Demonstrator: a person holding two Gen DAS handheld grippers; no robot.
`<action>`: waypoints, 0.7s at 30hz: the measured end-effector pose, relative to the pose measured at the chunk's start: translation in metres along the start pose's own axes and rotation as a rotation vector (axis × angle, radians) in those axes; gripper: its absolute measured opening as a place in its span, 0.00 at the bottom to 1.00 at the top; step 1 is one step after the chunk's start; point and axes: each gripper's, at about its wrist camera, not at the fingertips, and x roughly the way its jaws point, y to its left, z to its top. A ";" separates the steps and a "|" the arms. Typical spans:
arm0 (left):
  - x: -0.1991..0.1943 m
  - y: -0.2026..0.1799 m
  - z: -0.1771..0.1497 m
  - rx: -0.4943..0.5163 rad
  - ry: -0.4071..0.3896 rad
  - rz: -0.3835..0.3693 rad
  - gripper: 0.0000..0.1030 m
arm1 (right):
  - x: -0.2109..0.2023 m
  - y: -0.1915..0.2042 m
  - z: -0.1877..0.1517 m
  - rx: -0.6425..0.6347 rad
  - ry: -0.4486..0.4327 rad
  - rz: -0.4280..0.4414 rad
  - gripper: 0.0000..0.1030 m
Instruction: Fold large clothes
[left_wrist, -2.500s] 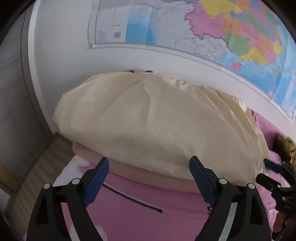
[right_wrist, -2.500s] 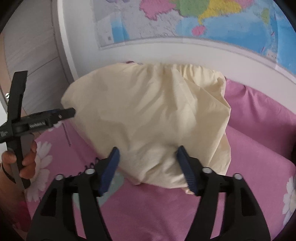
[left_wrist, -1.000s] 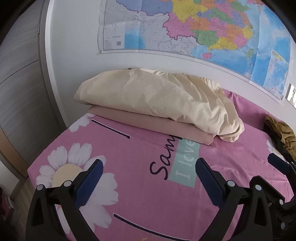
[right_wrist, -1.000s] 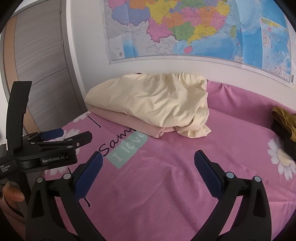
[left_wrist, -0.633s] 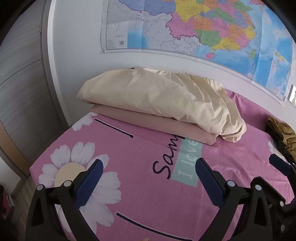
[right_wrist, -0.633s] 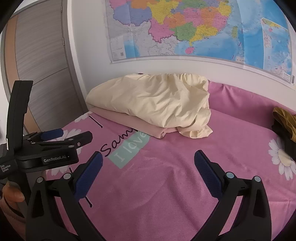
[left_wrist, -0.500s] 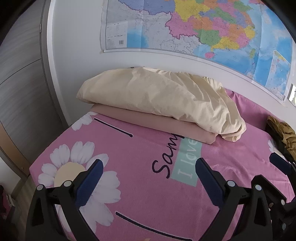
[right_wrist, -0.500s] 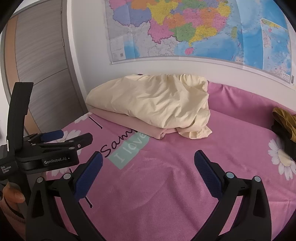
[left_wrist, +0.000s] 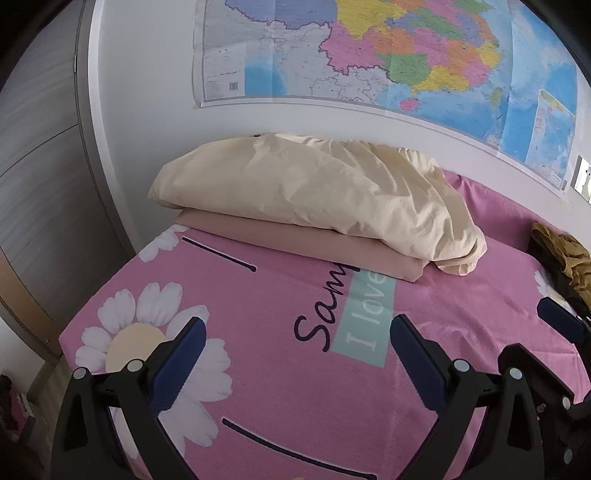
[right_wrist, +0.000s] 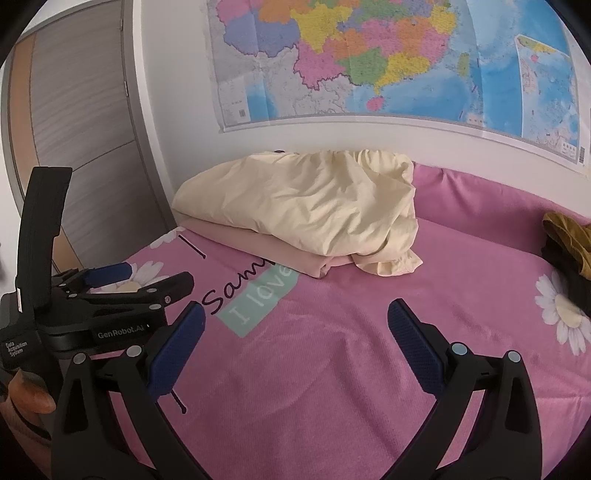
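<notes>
Here my left gripper (left_wrist: 297, 334) is spread wide and empty, its blue pads (left_wrist: 177, 362) hanging above the pink bedspread (left_wrist: 280, 306) near the front edge of the bed, over a printed white daisy (left_wrist: 147, 332). In the right wrist view the same tool appears side-on at the left, its body lettered "GenRobot.AI" and "Data Acquisition System", with part of my hand (right_wrist: 31, 391) below it. My right gripper (right_wrist: 295, 323) is likewise spread and holds nothing, over bare bedspread toward the bed's middle.

Reading left to right along the bed:
- Far left corner, against the wall: the folded cream garment (left_wrist: 317, 199), rumpled at its right end, lies on top of a flat folded dusty-pink cloth (left_wrist: 295, 242) whose front edge shows beneath it.
- Just in front of that stack: script lettering beginning "Sam…", its end hidden under the pink cloth, and a mint label (left_wrist: 365, 314) reading "I love", likewise cut off.
- Right edge of the bed: a heap of mustard and dark clothing (left_wrist: 565, 266), well apart from the stack, with another daisy (right_wrist: 565, 310) beside it.

A large coloured wall map (left_wrist: 369, 55) hangs above the bed; its print is too small to read. A grey wardrobe panel (right_wrist: 81, 129) stands at the left.
</notes>
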 end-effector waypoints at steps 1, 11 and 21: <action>-0.001 -0.001 0.000 0.002 -0.005 0.000 0.94 | 0.000 0.000 0.000 0.000 0.000 0.000 0.95; -0.006 -0.005 0.001 0.012 -0.030 0.008 0.94 | -0.006 -0.002 0.000 0.017 -0.015 0.002 0.95; -0.009 -0.007 0.001 0.010 -0.037 0.005 0.94 | -0.010 -0.002 -0.002 0.022 -0.025 -0.002 0.95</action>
